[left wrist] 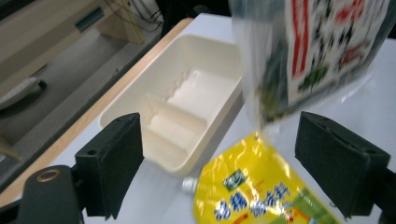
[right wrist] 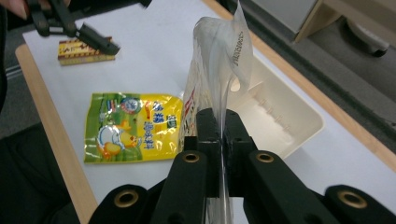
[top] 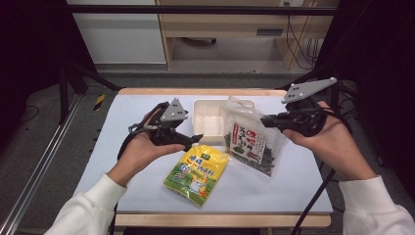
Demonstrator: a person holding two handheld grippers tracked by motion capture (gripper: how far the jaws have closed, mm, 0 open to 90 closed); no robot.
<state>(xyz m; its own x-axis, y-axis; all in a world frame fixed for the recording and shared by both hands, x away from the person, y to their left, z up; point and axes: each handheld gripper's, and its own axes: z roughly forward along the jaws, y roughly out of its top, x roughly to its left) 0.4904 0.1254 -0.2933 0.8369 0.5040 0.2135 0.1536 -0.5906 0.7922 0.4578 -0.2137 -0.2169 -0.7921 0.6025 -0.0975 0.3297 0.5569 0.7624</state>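
Note:
A clear bag of dark seaweed (top: 250, 142) with a red and white label hangs tilted over the table's middle right. My right gripper (top: 265, 120) is shut on its upper edge. In the right gripper view the jaws (right wrist: 219, 140) pinch the clear plastic top (right wrist: 224, 51). A yellow snack pouch (top: 196, 174) lies flat near the front. Just left of its top my left gripper (top: 194, 141) hovers, open with nothing in it. In the left gripper view the seaweed bag (left wrist: 322, 46) hangs ahead between the wide jaws, above the pouch (left wrist: 252, 196).
A white divided tray (top: 208, 128) sits at the back middle, just behind the bag, also seen as the tray (left wrist: 224, 112) and the tray (right wrist: 299, 135). A small red and yellow box (right wrist: 81, 51) lies under the left hand. The wooden table edge (top: 220, 220) runs along the front.

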